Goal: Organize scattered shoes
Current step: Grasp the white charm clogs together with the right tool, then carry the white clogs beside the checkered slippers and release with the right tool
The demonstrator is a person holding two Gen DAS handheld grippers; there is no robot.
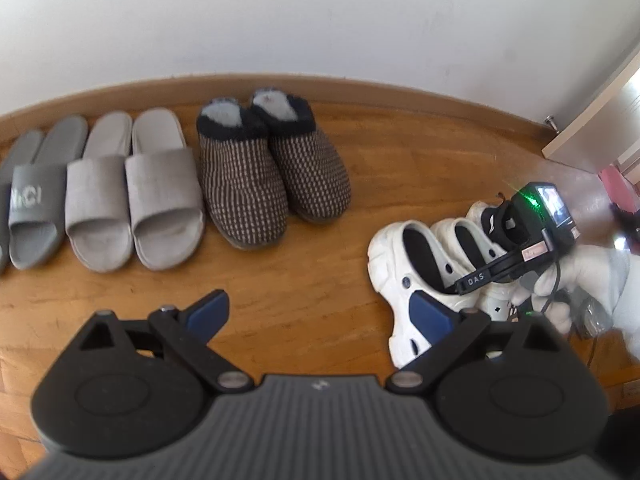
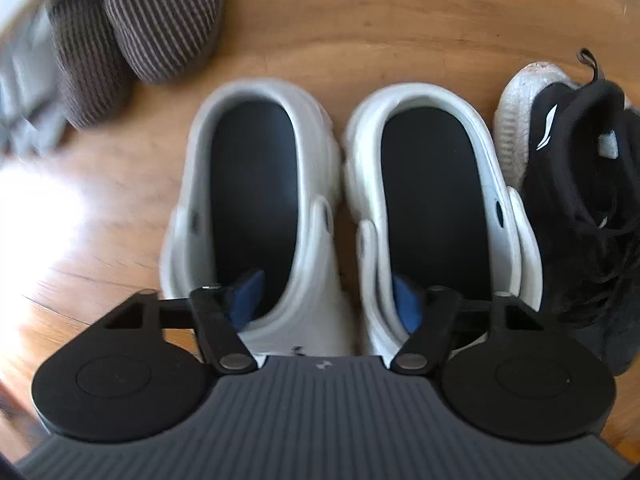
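A pair of white clogs (image 2: 320, 184) with black insoles stands side by side on the wooden floor. My right gripper (image 2: 328, 300) is open above their toe ends. One blue-padded finger (image 2: 248, 296) dips into the left clog's opening, the other into the right clog's, and the two inner walls sit between them. In the left wrist view the clogs (image 1: 384, 256) lie at the right, with the right gripper (image 1: 472, 280) reaching into them, held by a white-gloved hand (image 1: 588, 276). My left gripper (image 1: 320, 314) hangs open over bare floor, holding nothing.
Along the wall stand dark grey slides (image 1: 36, 200), light grey slides (image 1: 136, 192) and brown knit slippers (image 1: 272, 168). A black sneaker (image 2: 580, 200) with a white sole touches the right clog. A pale door (image 1: 592, 128) stands at the far right.
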